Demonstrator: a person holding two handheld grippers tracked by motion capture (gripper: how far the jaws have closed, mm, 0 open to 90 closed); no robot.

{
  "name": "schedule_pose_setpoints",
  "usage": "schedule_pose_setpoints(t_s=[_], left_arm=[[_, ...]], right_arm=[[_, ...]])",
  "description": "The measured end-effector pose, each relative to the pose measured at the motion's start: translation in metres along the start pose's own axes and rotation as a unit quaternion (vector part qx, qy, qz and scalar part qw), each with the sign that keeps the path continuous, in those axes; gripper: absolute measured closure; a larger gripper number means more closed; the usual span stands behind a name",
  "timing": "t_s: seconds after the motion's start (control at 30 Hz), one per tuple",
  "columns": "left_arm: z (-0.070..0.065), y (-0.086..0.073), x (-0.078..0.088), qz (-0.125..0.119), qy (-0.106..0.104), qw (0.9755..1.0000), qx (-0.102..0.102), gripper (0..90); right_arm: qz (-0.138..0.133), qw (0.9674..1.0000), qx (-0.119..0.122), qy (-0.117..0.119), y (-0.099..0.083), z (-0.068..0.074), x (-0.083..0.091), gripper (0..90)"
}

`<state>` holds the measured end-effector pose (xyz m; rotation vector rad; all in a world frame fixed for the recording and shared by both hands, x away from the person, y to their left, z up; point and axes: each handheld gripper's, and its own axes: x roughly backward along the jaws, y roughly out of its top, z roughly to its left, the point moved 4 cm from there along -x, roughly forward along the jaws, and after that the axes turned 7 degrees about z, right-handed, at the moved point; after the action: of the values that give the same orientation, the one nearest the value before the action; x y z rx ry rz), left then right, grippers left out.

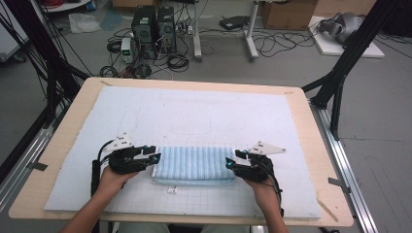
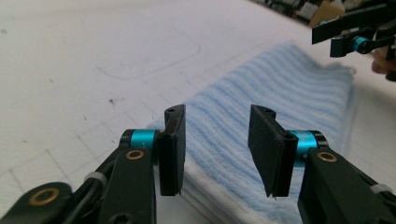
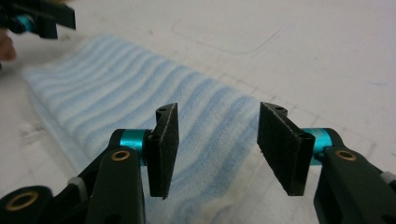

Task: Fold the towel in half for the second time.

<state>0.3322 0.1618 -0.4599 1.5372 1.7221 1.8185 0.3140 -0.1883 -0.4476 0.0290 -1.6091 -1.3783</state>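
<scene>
High view: folded blue-striped towel (image 1: 194, 165) lies lower centre of frame on white mat (image 1: 194, 111) covering surface (image 1: 73, 116). Left tongs (image 1: 154, 158) at towel's left end, right tongs (image 1: 229, 163) at its right end. Both released, pads apart, nothing pinched; towel edge below, probably not touching. Small tag (image 1: 171, 190) just below towel.

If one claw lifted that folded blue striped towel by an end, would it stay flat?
Probably not: the towel looks like soft, thick terry, so it would likely droop and unfold. Its fuzzy ribbed pile should grip rather than slip, and it seems light.
</scene>
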Motion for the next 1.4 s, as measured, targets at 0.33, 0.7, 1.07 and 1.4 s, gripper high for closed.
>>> schedule_pose_setpoints(t_s=[0.33,0.7,1.07,1.4], left_arm=[[-0.015,-0.014,-0.006,0.068,-0.01,0.9969,-0.038,64.1],[-0.02,-0.021,0.002,0.08,-0.013,0.9947,-0.062,63.5],[0.016,0.007,0.023,-0.064,0.06,0.9961,0.016,25.9],[0.041,0.003,0.048,-0.09,0.086,0.9922,0.008,23.9]], right_arm=[[0.088,0.9923,0.082,0.027,-0.019,0.02,-0.014,53.6],[0.103,0.9878,0.114,0.024,-0.026,0.032,-0.004,49.9],[-0.013,0.9984,0.05,-0.023,-0.001,0.002,0.02,34.6],[-0.014,0.994,0.0,-0.109,-0.017,-0.036,0.039,12.1]])
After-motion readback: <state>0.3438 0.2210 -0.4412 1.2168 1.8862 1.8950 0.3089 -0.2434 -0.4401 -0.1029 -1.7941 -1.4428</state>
